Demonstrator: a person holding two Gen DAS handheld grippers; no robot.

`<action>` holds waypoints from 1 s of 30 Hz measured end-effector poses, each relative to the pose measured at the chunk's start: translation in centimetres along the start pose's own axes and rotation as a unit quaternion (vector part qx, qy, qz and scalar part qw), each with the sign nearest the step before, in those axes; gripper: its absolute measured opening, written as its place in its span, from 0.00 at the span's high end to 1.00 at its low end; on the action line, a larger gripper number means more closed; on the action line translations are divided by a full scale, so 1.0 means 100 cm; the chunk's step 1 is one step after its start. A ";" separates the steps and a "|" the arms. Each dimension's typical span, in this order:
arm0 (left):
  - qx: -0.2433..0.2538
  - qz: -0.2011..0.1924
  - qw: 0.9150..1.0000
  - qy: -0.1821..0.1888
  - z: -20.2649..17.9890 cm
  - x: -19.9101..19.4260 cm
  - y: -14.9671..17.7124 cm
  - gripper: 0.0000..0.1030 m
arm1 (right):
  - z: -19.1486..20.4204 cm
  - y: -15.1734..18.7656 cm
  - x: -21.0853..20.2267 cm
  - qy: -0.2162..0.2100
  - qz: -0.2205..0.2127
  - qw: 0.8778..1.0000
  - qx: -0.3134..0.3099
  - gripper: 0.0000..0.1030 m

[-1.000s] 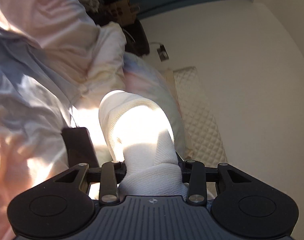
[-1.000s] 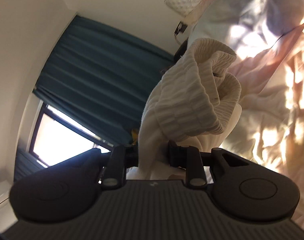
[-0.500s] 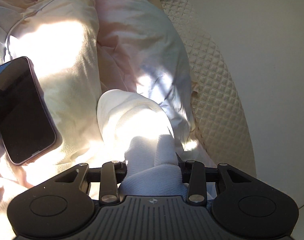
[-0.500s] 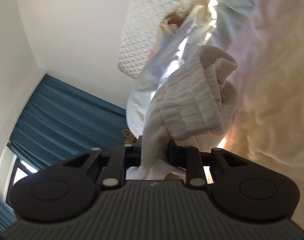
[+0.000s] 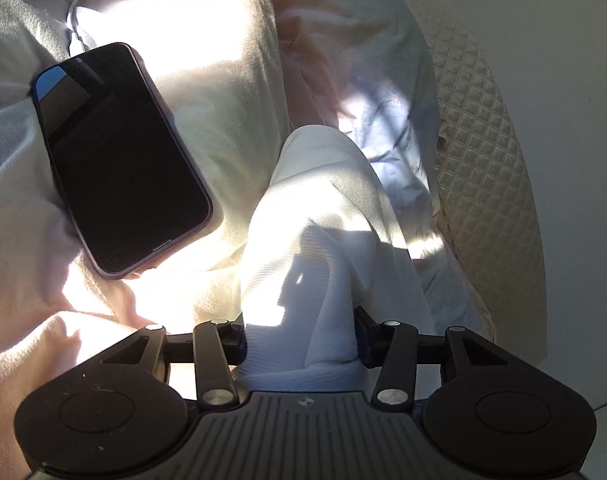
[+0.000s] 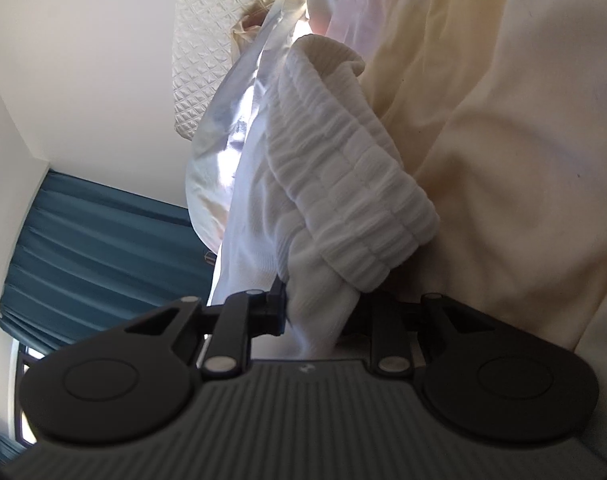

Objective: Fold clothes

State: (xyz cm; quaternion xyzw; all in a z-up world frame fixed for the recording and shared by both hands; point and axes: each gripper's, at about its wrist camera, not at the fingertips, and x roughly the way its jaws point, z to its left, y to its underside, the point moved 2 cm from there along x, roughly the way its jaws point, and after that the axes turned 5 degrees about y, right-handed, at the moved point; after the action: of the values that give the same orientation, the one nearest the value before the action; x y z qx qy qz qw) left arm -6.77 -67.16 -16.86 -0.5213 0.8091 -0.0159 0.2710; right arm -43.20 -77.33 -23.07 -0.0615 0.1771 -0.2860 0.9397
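Both tools have dropped down toward the bed since a second ago: the left view used to show rumpled bedding and a far wall socket, and now the phone fills the left side, while the right view has swung off the window and most of the curtain onto cream fabric. Left tool (image 5: pixel 301 338) has a bunch of the white garment (image 5: pixel 315 216) sitting between its jaws; those jaws have just been opening wider, the cloth still fills the gap between them and touches both pads, so I'd still call it a pinch. From there the garment runs forward as a rounded hump lying on the bed, half in sun and half in shadow. Just to its left is a black phone (image 5: pixel 119 160) face up on the cream blanket (image 5: pixel 223 92), with a white cable (image 5: pixel 77 20) curling off its far end. Past the hump there's pastel bedding (image 5: pixel 367 72), then a quilted cream pad (image 5: pixel 483 152) along the right edge, then the plain wall (image 5: pixel 563 60). Right tool (image 6: pixel 317 318) is pinching another bit of the same garment (image 6: pixel 343 184), the ribbed elastic band part, which folds over right in front of the jaws and lies against the cream blanket (image 6: pixel 503 120) on the right. Further off in that view: shiny pale bedding (image 6: pixel 223 128), the quilted pad (image 6: pixel 207 40), and the blue curtain (image 6: pixel 103 248) at lower left.
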 end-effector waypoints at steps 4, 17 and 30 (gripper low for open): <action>0.054 0.021 0.998 -0.032 -0.035 -0.013 0.006 0.44 | 0.005 -0.002 -0.007 0.011 0.007 1.000 0.023 0.72; 0.217 -0.011 0.971 -0.094 -0.118 -0.090 0.058 0.16 | 0.043 -0.007 -0.069 0.082 0.002 0.996 -0.039 0.53; 0.312 -0.108 0.936 -0.124 -0.215 -0.209 0.120 0.00 | 0.155 0.017 -0.162 0.091 -0.092 0.966 -0.225 0.19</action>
State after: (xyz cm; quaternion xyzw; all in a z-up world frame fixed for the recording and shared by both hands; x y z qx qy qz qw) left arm -20.09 -49.38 6.59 -0.4925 0.6620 -0.2322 0.5151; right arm -49.15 -66.68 -4.18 -0.2611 0.3151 -0.3287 0.8512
